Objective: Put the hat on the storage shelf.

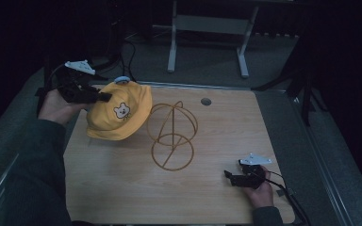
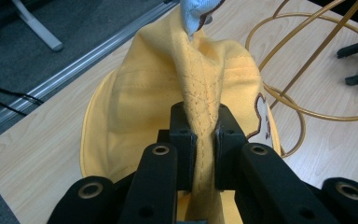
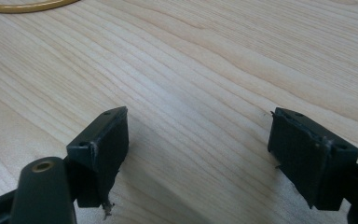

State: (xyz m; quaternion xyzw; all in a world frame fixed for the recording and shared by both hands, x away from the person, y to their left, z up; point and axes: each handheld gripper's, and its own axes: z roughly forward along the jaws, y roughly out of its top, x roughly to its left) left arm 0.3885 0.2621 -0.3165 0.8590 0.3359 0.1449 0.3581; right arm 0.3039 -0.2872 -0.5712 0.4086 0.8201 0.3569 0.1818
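Clamped tight on a pinched fold of yellow cotton: jaws of the left gripper point(image 2: 204, 140), at the far-left corner of the pale wooden table point(image 1: 122, 188). Held there by the left hand point(image 1: 59, 107), grey three-cornered plate on top. Yellow cotton cap with a small bear face on its front point(image 1: 119, 111), lifted at the gripped side, brim drooping toward the table edge; light blue bit of fabric point(image 1: 122, 79) at its far end. Seam stitching visible on the fold between the black pads point(image 2: 185, 140) in the left gripper view. Just beside the cap, to its right, a gold wire stand of crossed rings point(image 1: 172, 135), standing on the table near its middle, cap brim close against its upper loop; whether touching, cannot tell.

Spread well apart, nothing between them: jaws of the right gripper point(image 3: 198, 149), low over bare wood near the front-right corner, held by the right hand point(image 1: 259, 188). Well apart from stand and cap. Small round grommet hole point(image 1: 206, 101) near the far edge of the table.
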